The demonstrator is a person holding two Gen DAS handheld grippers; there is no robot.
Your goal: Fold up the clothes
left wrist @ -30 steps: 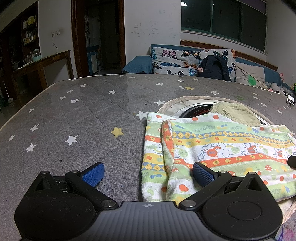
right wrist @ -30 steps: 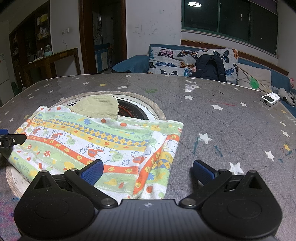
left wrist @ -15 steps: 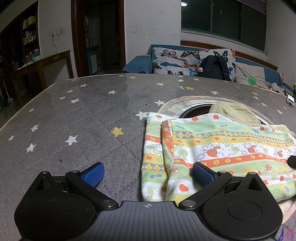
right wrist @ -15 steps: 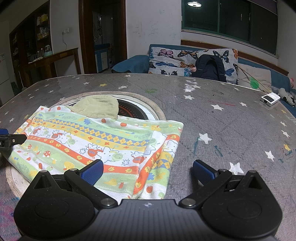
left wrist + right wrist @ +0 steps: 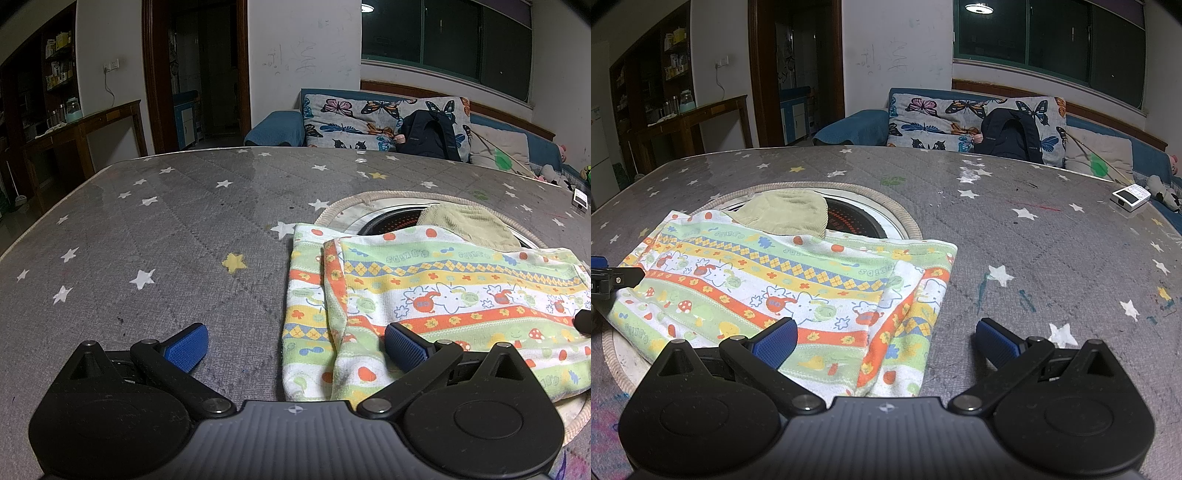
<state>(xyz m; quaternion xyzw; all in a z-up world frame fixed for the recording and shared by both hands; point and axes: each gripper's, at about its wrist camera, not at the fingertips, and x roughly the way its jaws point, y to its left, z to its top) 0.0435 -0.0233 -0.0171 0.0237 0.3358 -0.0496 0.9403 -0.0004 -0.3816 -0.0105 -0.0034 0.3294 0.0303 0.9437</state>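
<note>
Nothing has moved since the earlier pictures: both of my claws sit where they were and the cloth lies as it did.

My left claw [image 5: 295, 341] is spread wide and holds nothing. Its left pad hangs over the bare grey starred desk [image 5: 155, 236]; its right pad [image 5: 404, 345] is over the near left part of the patterned garment [image 5: 443, 295]. So the garment's left edge, where two layers show as offset hems, falls between my pads and a little to the right of the middle. The near left corner is just ahead of the claw body.

To do this step well, I judge I should take both layers together at that corner, not only the upper hem, or the fold will skew. I would go in low along the desk so that one pad slips under the cloth.

The garment lies flat, already folded at least once, partly over a round rimmed opening [image 5: 886, 210] in the desk, with a beige cloth [image 5: 786, 212] at its far edge.

My right claw [image 5: 884, 339] is likewise wide and empty. Its left pad is over the garment's near right part, and its right pad is over bare desk. The folded right edge runs between them, left of centre. I should lift both corners evenly.
</note>
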